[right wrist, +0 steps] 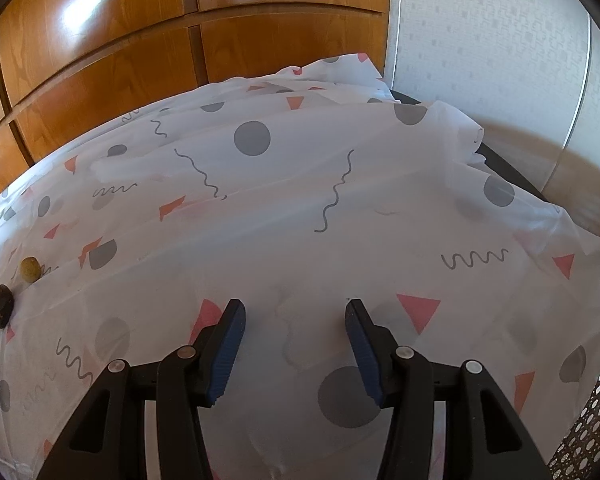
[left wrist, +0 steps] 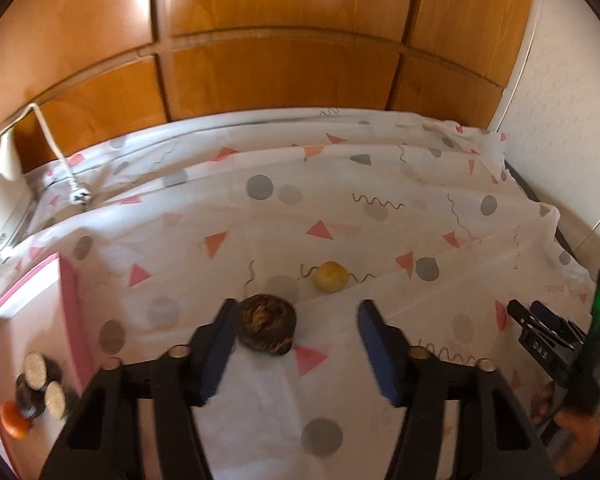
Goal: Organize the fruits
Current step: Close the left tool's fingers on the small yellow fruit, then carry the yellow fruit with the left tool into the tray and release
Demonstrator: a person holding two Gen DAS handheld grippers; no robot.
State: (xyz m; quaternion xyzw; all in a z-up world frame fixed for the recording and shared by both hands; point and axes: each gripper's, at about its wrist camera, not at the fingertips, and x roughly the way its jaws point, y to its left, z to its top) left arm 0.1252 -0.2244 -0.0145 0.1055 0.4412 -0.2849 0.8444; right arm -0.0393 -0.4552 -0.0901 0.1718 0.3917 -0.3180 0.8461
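Two fruits are left loose on the patterned cloth [left wrist: 340, 360]; the others already sit in the pink box [left wrist: 74, 320] at the far left, where you can see an orange piece [left wrist: 14, 424] and some dark rounds with pale cut faces [left wrist: 36, 370].

Moving right, your left gripper [left wrist: 294, 316] hangs spread wide with nothing between its blue pads. The dark brown fruit [left wrist: 266, 330] lies just beside the left finger, toward the inner side, not yet centred. It looks wrinkled and irregular, probably light and firm, so shift left until it sits midway and close across its widest part; the lumpy skin should give the pads purchase.

Just beyond, near the middle, the small yellow fruit [left wrist: 331, 277] rests alone. It looks round and likely to roll, so come down over it squarely and squeeze gently.

At the right, your right gripper [right wrist: 294, 314] is also released, over bare cloth, well apart from both fruits.
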